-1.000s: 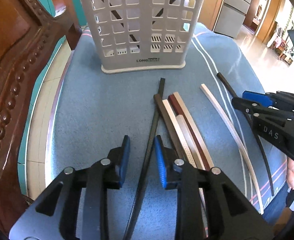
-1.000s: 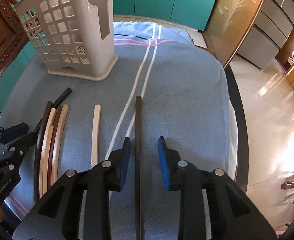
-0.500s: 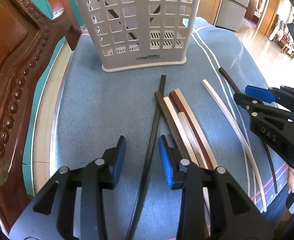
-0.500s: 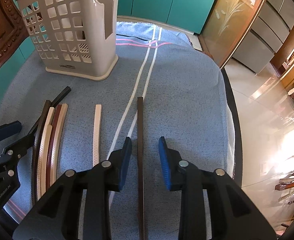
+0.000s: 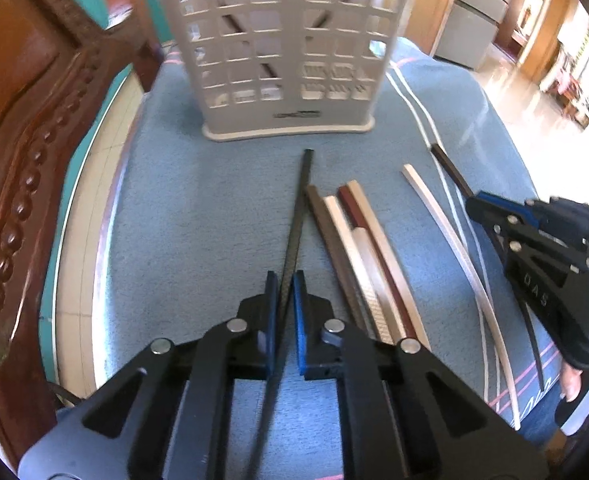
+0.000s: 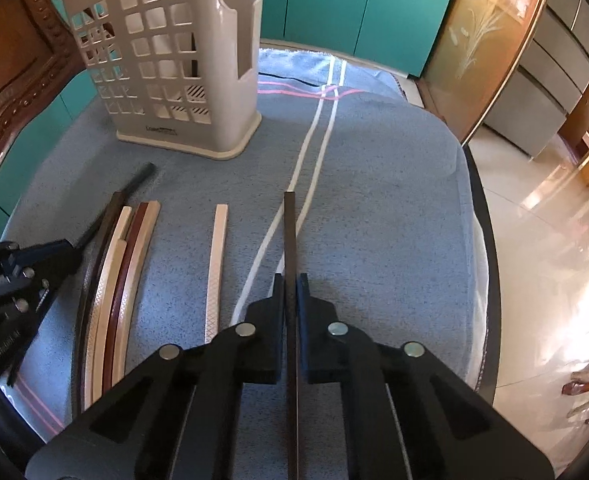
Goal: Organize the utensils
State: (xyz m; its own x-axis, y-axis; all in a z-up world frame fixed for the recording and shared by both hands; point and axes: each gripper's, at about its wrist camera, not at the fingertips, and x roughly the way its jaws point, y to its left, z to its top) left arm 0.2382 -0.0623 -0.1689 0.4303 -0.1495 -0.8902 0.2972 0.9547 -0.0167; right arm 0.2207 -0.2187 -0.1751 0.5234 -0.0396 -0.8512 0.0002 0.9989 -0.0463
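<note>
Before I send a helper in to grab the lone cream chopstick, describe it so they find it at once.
Start at the pale slotted utensil basket standing on the blue cloth. In front of it lies a bundle of chopsticks; the cream chopstick lies alone between that bundle and the dark stick clamped in the right gripper. It touches no other stick.

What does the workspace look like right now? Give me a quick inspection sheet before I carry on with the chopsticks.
Surface: blue towel with white and pink stripes.
Job's things: white utensil holder upright, dark sticks inside; black chopstick; dark brown chopstick; five bundled chopsticks; lone cream chopstick.
Clutter: nothing seen.
Grippers: left gripper shut on black chopstick; right gripper shut on dark brown chopstick.
Cables: nothing seen.
Surroundings: carved wooden chair, teal cabinets.
</note>
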